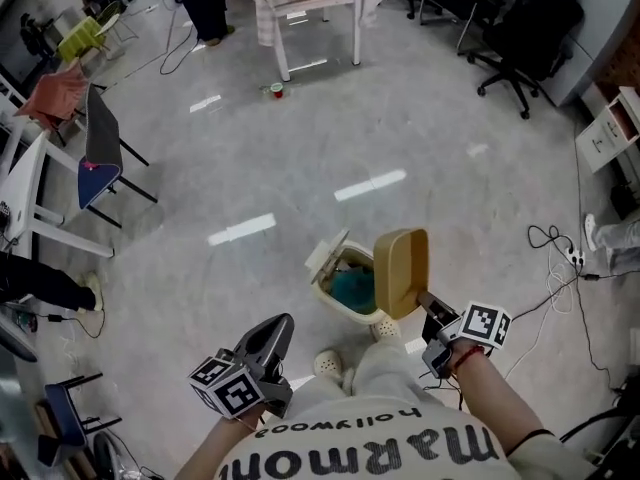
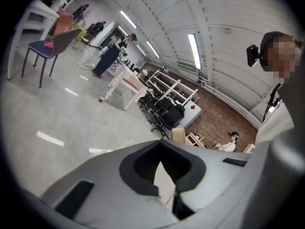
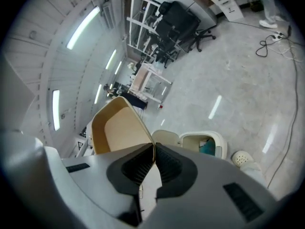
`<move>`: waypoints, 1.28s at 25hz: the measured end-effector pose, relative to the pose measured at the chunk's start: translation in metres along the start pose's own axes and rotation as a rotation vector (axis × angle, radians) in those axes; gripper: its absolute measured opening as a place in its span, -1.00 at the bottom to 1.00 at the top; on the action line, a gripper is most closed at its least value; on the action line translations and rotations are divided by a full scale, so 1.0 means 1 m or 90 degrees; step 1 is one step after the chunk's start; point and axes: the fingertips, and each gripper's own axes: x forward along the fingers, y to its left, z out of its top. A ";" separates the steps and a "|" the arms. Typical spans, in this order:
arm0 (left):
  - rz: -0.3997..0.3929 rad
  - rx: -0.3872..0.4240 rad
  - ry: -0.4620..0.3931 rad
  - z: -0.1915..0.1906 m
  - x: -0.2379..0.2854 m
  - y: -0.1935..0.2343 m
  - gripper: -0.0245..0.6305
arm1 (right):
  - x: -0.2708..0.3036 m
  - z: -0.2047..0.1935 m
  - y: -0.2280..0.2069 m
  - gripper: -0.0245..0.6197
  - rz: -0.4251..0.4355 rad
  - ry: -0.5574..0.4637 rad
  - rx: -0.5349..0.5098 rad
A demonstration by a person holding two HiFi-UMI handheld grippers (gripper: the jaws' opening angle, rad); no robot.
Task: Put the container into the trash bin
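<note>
With the right gripper (image 3: 153, 148) clenched on the rim of the tan container (image 1: 402, 268), which hangs just above the open trash bin (image 3: 223, 144), and the left gripper (image 2: 162, 160) closed on nothing, only lowering and release appear to remain.

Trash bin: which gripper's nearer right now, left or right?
Right. The right gripper pinches the container right at the trash bin's right edge, by its open top. The left gripper, shut and empty, sits off to the bin's lower left, near the person's body.
</note>
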 end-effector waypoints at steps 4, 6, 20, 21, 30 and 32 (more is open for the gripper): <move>0.085 -0.010 -0.033 -0.001 0.023 0.009 -0.95 | 0.016 0.043 -0.009 -0.87 -0.003 0.034 -0.018; 0.104 -0.014 -0.024 -0.009 0.038 0.011 -0.95 | 0.025 0.062 -0.013 -0.87 -0.016 0.048 -0.024; 0.328 -0.019 -0.028 -0.066 0.099 0.055 -0.95 | 0.102 0.084 -0.076 -0.87 -0.029 0.282 -0.124; 0.341 -0.028 -0.027 -0.069 0.099 0.059 -0.95 | 0.107 0.082 -0.078 -0.87 -0.029 0.293 -0.123; 0.364 -0.053 0.009 -0.099 0.100 0.076 -0.95 | 0.137 0.055 -0.103 -0.87 -0.041 0.350 -0.116; 0.369 -0.052 0.023 -0.109 0.098 0.080 -0.95 | 0.140 0.049 -0.111 -0.87 -0.051 0.357 -0.116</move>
